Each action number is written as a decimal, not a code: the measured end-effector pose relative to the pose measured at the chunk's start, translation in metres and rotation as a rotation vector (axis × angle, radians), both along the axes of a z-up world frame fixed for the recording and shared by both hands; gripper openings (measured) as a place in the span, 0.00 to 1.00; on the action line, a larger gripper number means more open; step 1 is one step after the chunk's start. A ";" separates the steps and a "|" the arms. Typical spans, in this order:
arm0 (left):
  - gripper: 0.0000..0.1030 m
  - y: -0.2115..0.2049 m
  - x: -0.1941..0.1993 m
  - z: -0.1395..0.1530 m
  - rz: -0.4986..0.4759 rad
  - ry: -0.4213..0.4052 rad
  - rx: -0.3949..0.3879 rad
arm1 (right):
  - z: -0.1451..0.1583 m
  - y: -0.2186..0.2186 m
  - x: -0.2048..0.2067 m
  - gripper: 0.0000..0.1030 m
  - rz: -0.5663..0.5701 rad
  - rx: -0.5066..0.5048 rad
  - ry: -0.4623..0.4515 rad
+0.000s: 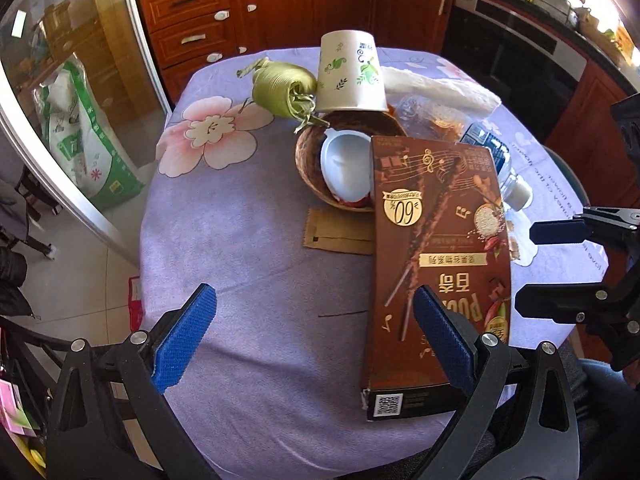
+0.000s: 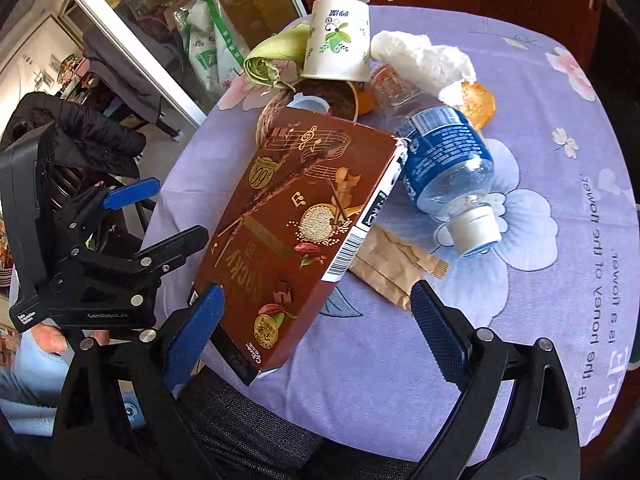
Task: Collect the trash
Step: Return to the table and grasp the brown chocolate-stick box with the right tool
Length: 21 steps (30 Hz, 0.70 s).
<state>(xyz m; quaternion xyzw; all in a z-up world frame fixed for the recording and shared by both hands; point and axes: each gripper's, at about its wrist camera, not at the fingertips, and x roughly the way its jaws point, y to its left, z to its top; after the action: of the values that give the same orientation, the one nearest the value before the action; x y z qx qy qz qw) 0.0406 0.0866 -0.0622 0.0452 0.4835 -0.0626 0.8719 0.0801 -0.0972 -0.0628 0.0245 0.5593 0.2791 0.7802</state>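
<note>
A brown snack box (image 1: pixel 436 264) lies flat at the near edge of the desk (image 1: pixel 248 240), its far end touching a woven basket (image 1: pixel 316 152) that holds a small white dish (image 1: pixel 344 164). Just beside the box lie a plastic bottle (image 2: pixel 444 164) on its side and a crumpled paper wrapper (image 2: pixel 392 264). Behind the basket stands an upturned paper cup (image 1: pixel 350 72). The left gripper (image 1: pixel 316 336) has its fingers apart, one blue pad touching or overlapping the box's long edge; the right gripper (image 2: pixel 316 336) likewise has its fingers apart, holding nothing.
</note>
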 end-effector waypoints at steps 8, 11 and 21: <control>0.91 0.010 0.000 -0.018 -0.012 0.033 -0.029 | -0.022 0.007 0.010 0.76 -0.002 0.062 0.074; 0.91 0.011 0.001 -0.019 -0.015 0.032 -0.046 | -0.028 0.012 0.012 0.76 0.002 0.095 0.085; 0.88 0.012 -0.002 -0.016 -0.010 0.014 -0.095 | -0.012 0.034 0.009 0.44 0.040 0.125 0.025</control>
<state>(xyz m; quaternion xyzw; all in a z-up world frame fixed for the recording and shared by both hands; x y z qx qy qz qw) 0.0389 0.0985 -0.0782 0.0060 0.4857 -0.0902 0.8694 0.0891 -0.0632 -0.0746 0.0658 0.5509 0.3286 0.7643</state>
